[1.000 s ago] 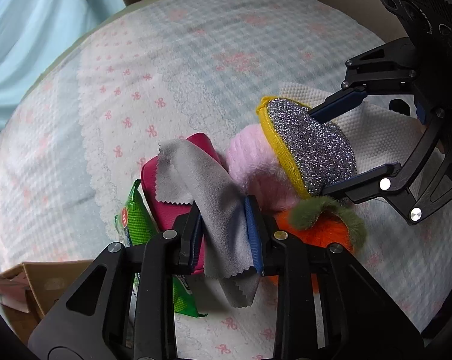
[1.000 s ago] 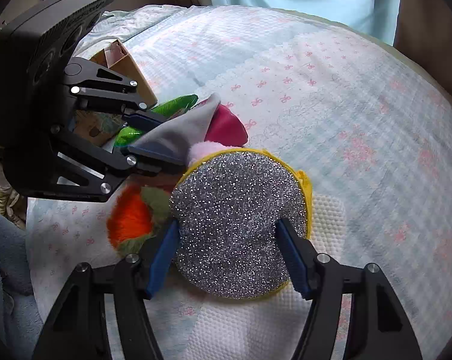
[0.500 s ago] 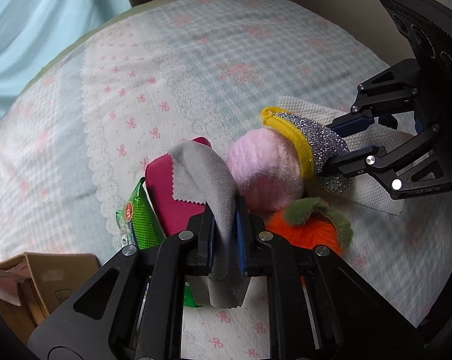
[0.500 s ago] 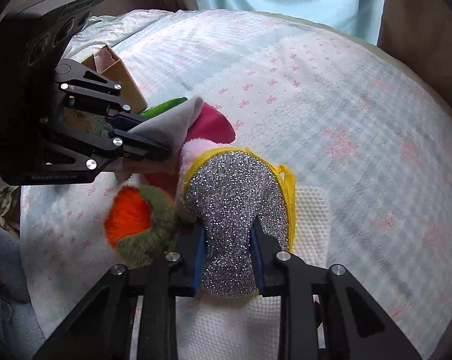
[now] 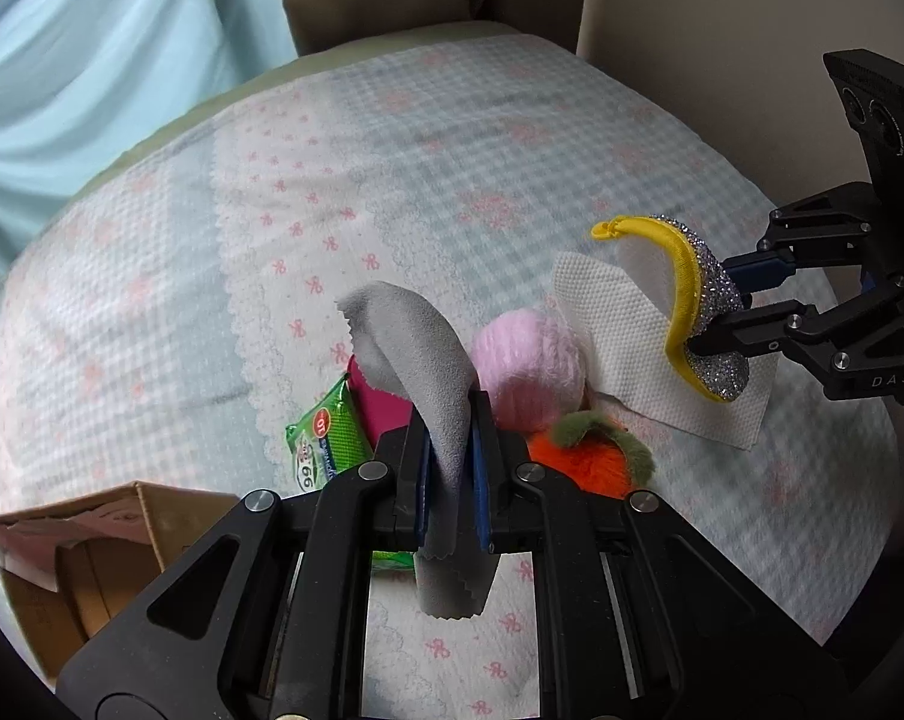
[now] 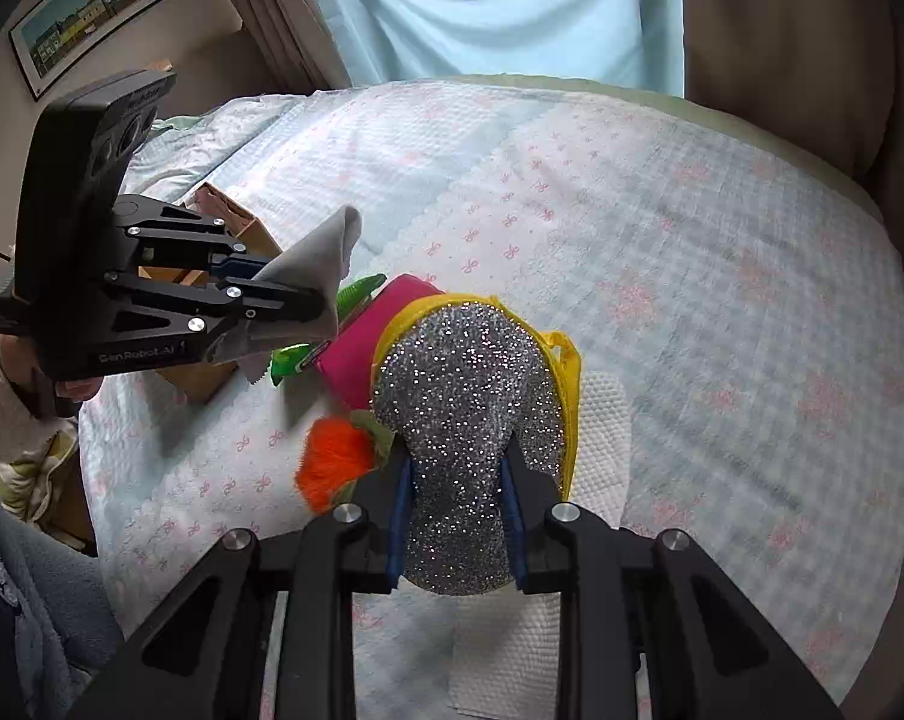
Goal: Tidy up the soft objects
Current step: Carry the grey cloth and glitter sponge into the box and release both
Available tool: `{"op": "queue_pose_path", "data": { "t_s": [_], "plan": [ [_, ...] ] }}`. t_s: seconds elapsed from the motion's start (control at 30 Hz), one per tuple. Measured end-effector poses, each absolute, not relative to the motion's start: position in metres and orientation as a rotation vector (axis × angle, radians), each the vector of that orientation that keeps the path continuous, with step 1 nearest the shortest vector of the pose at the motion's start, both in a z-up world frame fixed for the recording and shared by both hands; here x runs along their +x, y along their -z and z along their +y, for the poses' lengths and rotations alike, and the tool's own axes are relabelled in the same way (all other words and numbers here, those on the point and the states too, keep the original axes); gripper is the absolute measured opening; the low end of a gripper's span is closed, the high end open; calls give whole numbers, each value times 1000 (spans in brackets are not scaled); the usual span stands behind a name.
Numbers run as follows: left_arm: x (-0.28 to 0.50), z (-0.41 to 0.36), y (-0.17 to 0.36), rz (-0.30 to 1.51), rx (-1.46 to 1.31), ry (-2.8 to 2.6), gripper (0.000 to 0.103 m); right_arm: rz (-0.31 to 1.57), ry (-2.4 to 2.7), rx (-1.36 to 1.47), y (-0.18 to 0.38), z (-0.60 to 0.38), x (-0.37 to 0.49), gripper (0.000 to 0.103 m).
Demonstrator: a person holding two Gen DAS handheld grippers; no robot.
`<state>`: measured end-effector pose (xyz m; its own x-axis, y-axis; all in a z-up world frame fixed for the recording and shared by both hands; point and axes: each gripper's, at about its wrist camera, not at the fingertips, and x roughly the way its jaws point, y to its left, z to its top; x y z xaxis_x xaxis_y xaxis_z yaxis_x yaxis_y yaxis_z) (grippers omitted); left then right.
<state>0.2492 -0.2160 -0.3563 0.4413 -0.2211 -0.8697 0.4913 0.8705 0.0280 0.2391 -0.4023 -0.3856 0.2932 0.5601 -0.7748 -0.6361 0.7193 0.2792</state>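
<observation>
Box: cardboard box (image 5: 86, 558) sits open at the bed's (image 5: 392, 138) near-left edge; its contents are too unclear to name.
Left claw: left claw (image 5: 452, 450) is clamped tight on a grey cloth (image 5: 416, 354), which rises above the pads and hangs below them with a zigzag edge.
Right claw: right claw (image 6: 454, 516) pinches a silver glitter scrubber (image 6: 469, 396) with yellow trim, squeezed narrow between the blue pads and held clear of the bedcover.
Pile: pink pompom (image 5: 529, 360), orange fuzzy toy (image 5: 583, 456), magenta pouch (image 5: 380, 402) and green packet (image 5: 326, 450) lie bunched together just beyond the left claw.
Towel: white paper towel (image 5: 625, 336) lies flat under the scrubber.
Room: bedcover beyond the pile is open as far as the curtain (image 5: 92, 72) and the far edge.
</observation>
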Motion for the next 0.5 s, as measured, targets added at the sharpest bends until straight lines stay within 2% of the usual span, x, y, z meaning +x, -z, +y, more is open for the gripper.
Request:
{"op": "queue_pose_path", "data": {
  "t_s": [0.23,0.5],
  "plan": [
    [226,-205,297,949,257,435,10,938,-733,-71,335,-405,217,24],
    [200,-162,207,868,180,384,10,866,-673,-90,242,-377,188,24]
  ]
}}
